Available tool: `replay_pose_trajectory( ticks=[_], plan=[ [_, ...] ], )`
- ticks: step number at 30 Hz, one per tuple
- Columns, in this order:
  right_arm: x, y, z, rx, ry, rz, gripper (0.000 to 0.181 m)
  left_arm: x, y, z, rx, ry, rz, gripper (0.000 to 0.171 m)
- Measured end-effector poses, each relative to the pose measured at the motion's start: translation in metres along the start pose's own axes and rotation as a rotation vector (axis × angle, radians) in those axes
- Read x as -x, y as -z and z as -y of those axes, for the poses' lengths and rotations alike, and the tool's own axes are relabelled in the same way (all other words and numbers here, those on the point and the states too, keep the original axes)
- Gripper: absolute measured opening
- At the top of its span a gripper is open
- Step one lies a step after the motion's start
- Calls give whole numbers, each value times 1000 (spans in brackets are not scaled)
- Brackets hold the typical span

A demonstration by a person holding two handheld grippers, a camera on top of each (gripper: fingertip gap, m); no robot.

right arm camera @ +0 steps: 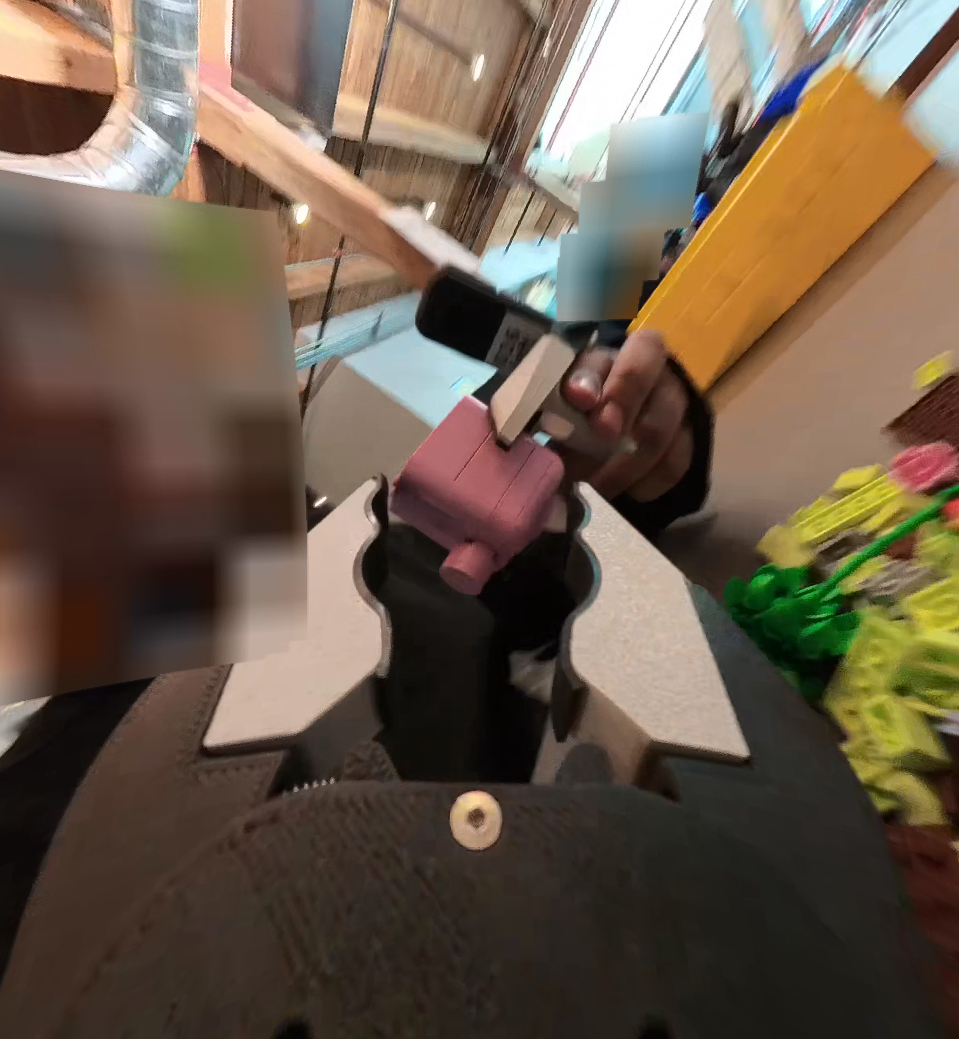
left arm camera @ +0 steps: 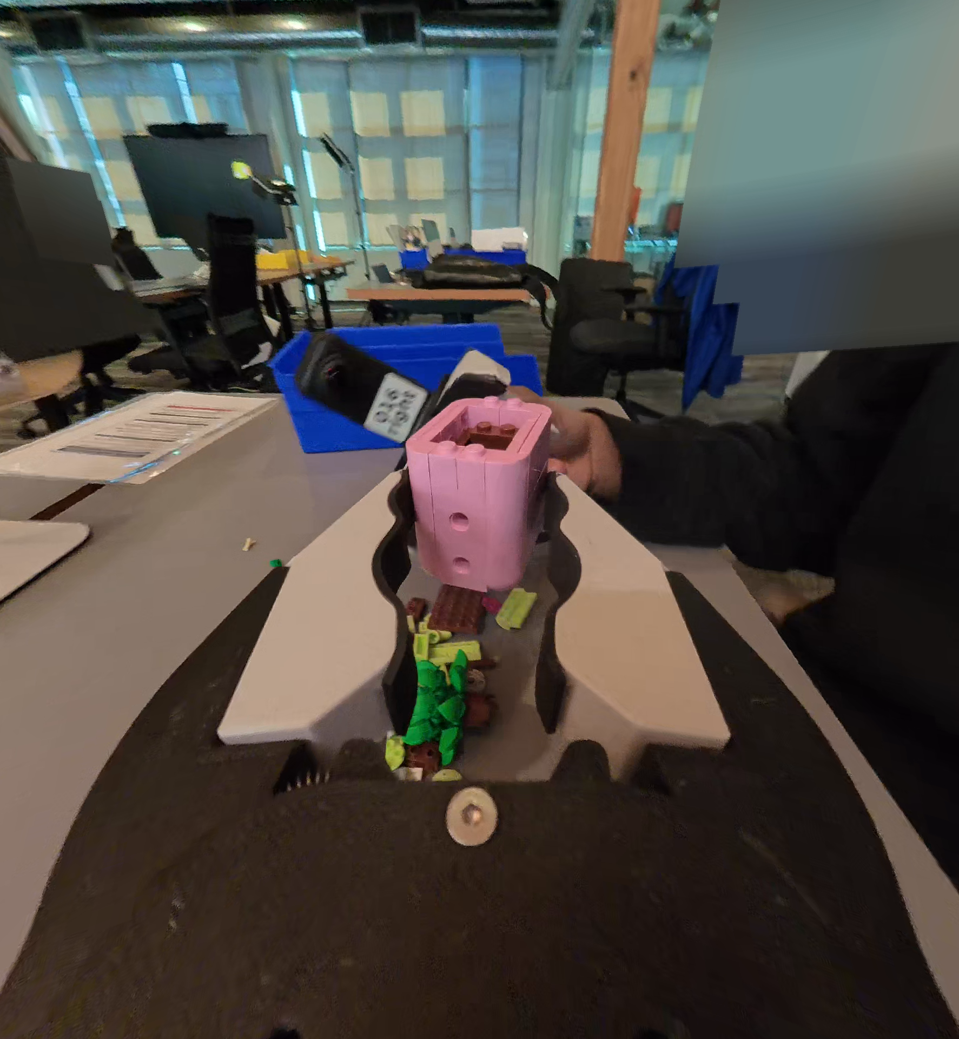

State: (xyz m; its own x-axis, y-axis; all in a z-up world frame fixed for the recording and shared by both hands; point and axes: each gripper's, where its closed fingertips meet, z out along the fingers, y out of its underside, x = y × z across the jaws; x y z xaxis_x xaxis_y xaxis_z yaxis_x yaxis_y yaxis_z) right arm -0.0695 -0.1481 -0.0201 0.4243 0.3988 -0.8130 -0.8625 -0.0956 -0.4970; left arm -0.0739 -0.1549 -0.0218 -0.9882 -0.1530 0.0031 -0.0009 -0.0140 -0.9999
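A pink brick-built pot (left arm camera: 477,506) with a brown inside is held upright above the grey table (left arm camera: 156,590). My left gripper (left arm camera: 477,495) is shut on its two sides. The right gripper (left arm camera: 387,393), held by a hand (left arm camera: 578,455), sits just behind the pot. In the right wrist view the pot (right arm camera: 477,483) lies tilted between the tips of my right gripper (right arm camera: 480,500). Its jaws are apart, with a small gap at the right tip. The left gripper (right arm camera: 527,393) clamps the pot from above.
Loose green leaves (left arm camera: 437,708), lime pieces and a brown plate (left arm camera: 457,610) lie on the table under the left gripper. The same pile (right arm camera: 887,618) shows blurred at the right. A blue bin (left arm camera: 409,348), a yellow bin (right arm camera: 775,236) and a printed sheet (left arm camera: 128,433) stand farther off. Only a small space, under 4 cm, lies between the two pairs of fingers.
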Motion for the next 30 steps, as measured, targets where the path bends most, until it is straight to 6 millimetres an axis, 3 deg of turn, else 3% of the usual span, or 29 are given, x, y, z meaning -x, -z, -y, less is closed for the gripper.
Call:
replay_pose_trajectory(
  ticks=[2,4,7,9,12,18,26,30],
  plan=[
    [2,15,25,-114,191,-97,60,16,8,5,-33,69,55,39],
    [9,26,39,-165,488,-238,51,29,15,10,-83,150,84,38],
    [11,28,39,-109,931,-480,51,38,21,11,-135,259,71,38],
    [6,21,31,-41,1095,-563,47,39,22,10,-137,280,59,38],
    [0,7,13,64,1127,-534,36,35,20,6,-118,294,23,38],
    [-3,4,2,124,1120,-493,13,20,14,8,-112,306,-55,38],
    [1,3,3,122,1163,-517,12,18,13,12,-117,303,-56,38],
    [0,4,3,117,1082,-502,13,18,12,13,-127,292,-52,38]
  ],
)
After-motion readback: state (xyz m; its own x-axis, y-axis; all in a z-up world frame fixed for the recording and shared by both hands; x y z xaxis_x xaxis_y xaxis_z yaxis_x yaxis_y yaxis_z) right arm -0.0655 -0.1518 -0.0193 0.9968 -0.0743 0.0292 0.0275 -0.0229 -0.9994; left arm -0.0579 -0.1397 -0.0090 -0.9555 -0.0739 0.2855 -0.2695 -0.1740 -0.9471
